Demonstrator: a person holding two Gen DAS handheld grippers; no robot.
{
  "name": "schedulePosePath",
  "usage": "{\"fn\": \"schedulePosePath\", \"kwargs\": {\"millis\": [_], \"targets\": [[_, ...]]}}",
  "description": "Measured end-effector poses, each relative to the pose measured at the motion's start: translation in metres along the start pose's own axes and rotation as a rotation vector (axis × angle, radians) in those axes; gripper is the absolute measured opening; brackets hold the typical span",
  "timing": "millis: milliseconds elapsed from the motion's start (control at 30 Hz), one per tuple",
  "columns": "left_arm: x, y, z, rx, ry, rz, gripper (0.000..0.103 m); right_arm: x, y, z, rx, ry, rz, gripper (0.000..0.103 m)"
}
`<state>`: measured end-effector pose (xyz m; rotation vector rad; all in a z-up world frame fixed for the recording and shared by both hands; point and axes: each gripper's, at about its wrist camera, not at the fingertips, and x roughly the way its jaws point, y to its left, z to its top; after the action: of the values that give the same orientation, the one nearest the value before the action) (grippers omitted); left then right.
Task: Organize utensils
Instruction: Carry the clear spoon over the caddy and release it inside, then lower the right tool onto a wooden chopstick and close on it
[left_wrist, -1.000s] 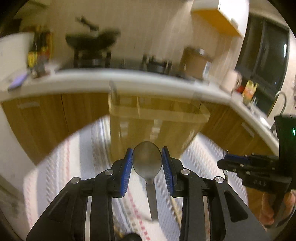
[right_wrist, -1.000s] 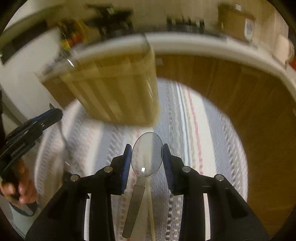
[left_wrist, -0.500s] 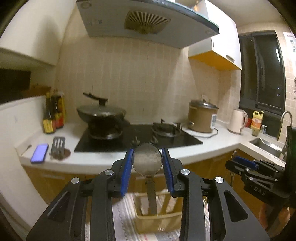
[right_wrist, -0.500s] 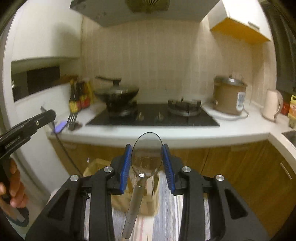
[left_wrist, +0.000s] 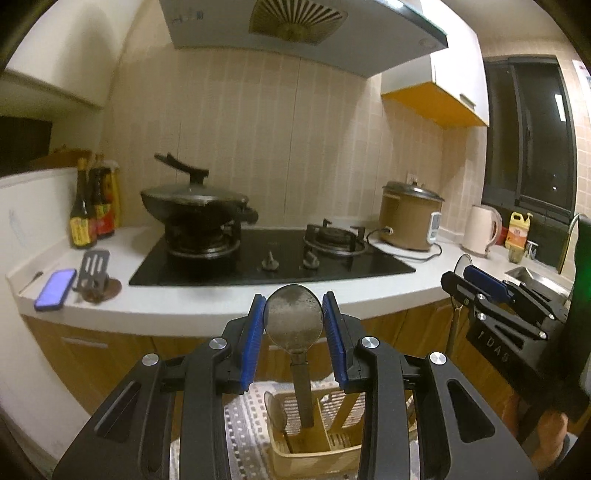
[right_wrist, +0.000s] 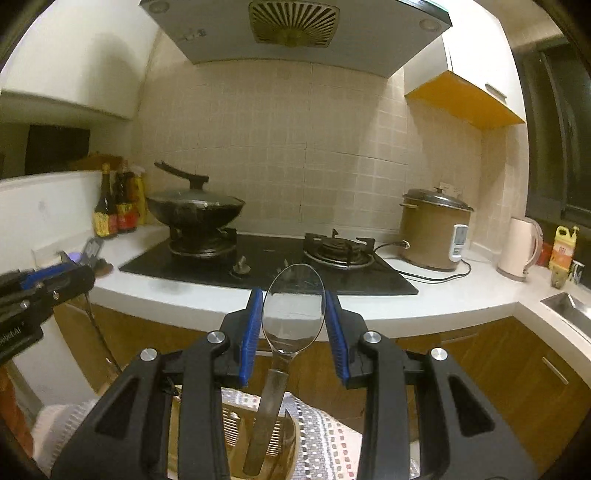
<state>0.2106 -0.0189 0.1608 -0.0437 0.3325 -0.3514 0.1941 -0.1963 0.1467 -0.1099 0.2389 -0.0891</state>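
Spoons are in both tongs at this moment, one for each hand. In the left wrist view my left tongs (left_wrist: 294, 323) pinch a dull grey metal spoon (left_wrist: 294, 323) by the two edges of its bowl, between the blue pads, and its flat handle hangs down to the lower middle of the frame. In the right wrist view my right tongs (right_wrist: 293, 319) pinch a shiny mirror-like metal spoon (right_wrist: 293, 308) in the same way, with the handle hanging a little to the left.

The beige slotted plastic utensil basket (left_wrist: 325, 441) lies at the bottom of the left view, below the grey spoon's handle, on a woven striped mat (left_wrist: 243, 424). One more spoon already stands in its left compartment. In the right view only a corner of this basket shows, low in the frame behind the handle. The white kitchen tabletop (left_wrist: 229, 302) with the black gas hob fills the middle of both views, well above the basket.

I judge that the step in hand is the carrying of two spoons, both held up over the basket and not yet placed. The next move calls for tipping each wrist downward so the basket comes fully into view, then lowering one handle at a time into a free compartment. The grip is on a rounded bowl, so a spoon may swing; I should go slowly and open the pads only when the handle is inside the walls.
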Motion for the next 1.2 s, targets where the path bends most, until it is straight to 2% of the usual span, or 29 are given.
{"fn": "schedulePosePath", "kwargs": {"millis": [167,267,333,367,400,567,667,833,900,1000,1067,1200], "targets": [[0.012,0.003,-0.015,-0.004,0.028,-0.009,0.030,0.005,0.000,-0.022,0.018,-0.012,0.031,0.031],[0.014,0.003,-0.022,0.001,0.054,-0.014,0.030,0.004,0.000,-0.029,0.028,0.013,0.058,0.032],[0.012,0.002,-0.025,-0.002,0.062,-0.014,0.032,0.000,-0.003,-0.032,0.039,0.035,0.082,0.038],[0.010,0.003,-0.026,-0.006,0.062,-0.015,0.034,-0.003,-0.004,-0.032,0.041,0.039,0.078,0.051],[0.008,0.003,-0.026,-0.009,0.064,-0.018,0.037,-0.008,-0.006,-0.032,0.046,0.041,0.078,0.056],[-0.017,0.003,-0.023,-0.033,0.064,-0.047,0.039,-0.030,-0.021,-0.028,0.083,0.081,0.097,0.057],[-0.035,0.000,-0.019,-0.038,0.059,-0.059,0.039,-0.045,-0.034,-0.024,0.114,0.130,0.107,0.057],[-0.068,-0.010,-0.016,-0.038,0.079,-0.082,0.039,-0.066,-0.050,-0.024,0.135,0.288,0.155,0.057],[-0.074,-0.014,-0.018,-0.037,0.119,-0.088,0.039,-0.069,-0.052,-0.031,0.125,0.378,0.180,0.057],[-0.074,-0.020,-0.033,-0.043,0.227,-0.108,0.039,-0.071,-0.051,-0.049,0.103,0.506,0.224,0.057],[-0.067,-0.022,-0.053,-0.052,0.331,-0.122,0.039,-0.070,-0.048,-0.067,0.080,0.583,0.251,0.057],[-0.048,-0.021,-0.097,-0.073,0.491,-0.155,0.039,-0.065,-0.040,-0.104,0.030,0.694,0.257,0.048]]}}
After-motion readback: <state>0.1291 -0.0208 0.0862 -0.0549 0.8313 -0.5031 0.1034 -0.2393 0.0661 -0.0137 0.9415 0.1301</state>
